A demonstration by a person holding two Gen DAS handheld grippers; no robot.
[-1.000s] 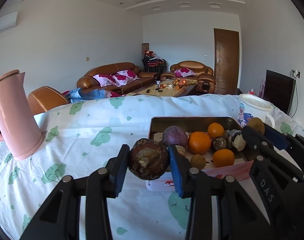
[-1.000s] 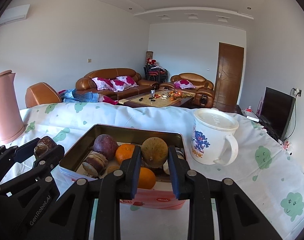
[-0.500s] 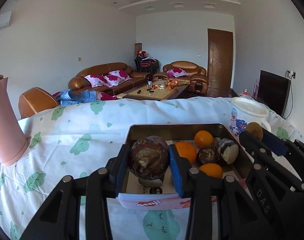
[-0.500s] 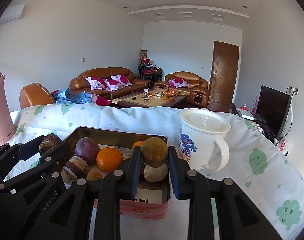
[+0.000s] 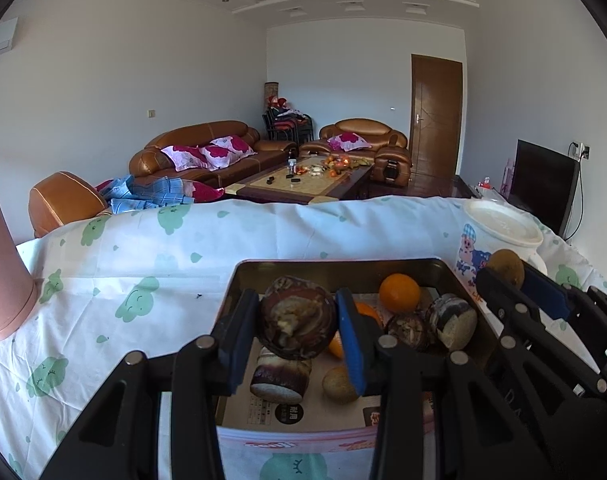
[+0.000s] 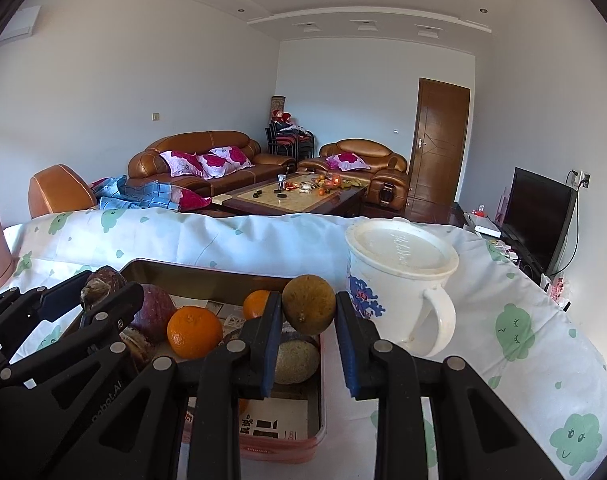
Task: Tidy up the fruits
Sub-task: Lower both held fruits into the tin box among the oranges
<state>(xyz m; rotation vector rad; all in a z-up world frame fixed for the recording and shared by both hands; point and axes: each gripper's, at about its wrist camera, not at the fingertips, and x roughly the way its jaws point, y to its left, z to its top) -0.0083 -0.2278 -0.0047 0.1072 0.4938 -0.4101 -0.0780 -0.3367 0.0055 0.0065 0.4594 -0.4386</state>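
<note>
A metal tin (image 5: pixel 343 270) (image 6: pixel 207 274) on the table holds oranges (image 5: pixel 399 292) (image 6: pixel 194 332), a purple fruit (image 6: pixel 155 312) and several brown and cut pieces. My left gripper (image 5: pixel 297 320) is shut on a dark brown mottled fruit (image 5: pixel 297 318) and holds it above the tin's left part; it also shows at the left of the right wrist view (image 6: pixel 99 284). My right gripper (image 6: pixel 308 308) is shut on a brown-green round fruit (image 6: pixel 308 304) above the tin's right edge; it shows at the right of the left wrist view (image 5: pixel 505 266).
A white lidded mug (image 6: pixel 399 280) (image 5: pixel 499 236) stands just right of the tin. A pink jug (image 5: pixel 3 264) stands at the far left. The white tablecloth (image 5: pixel 143 264) has green prints. Sofas and a coffee table lie beyond the table edge.
Both grippers have moved forward and to the right with their fruits. The left one now hangs over the tin; the right one has reached the tin's right edge near the mug.
</note>
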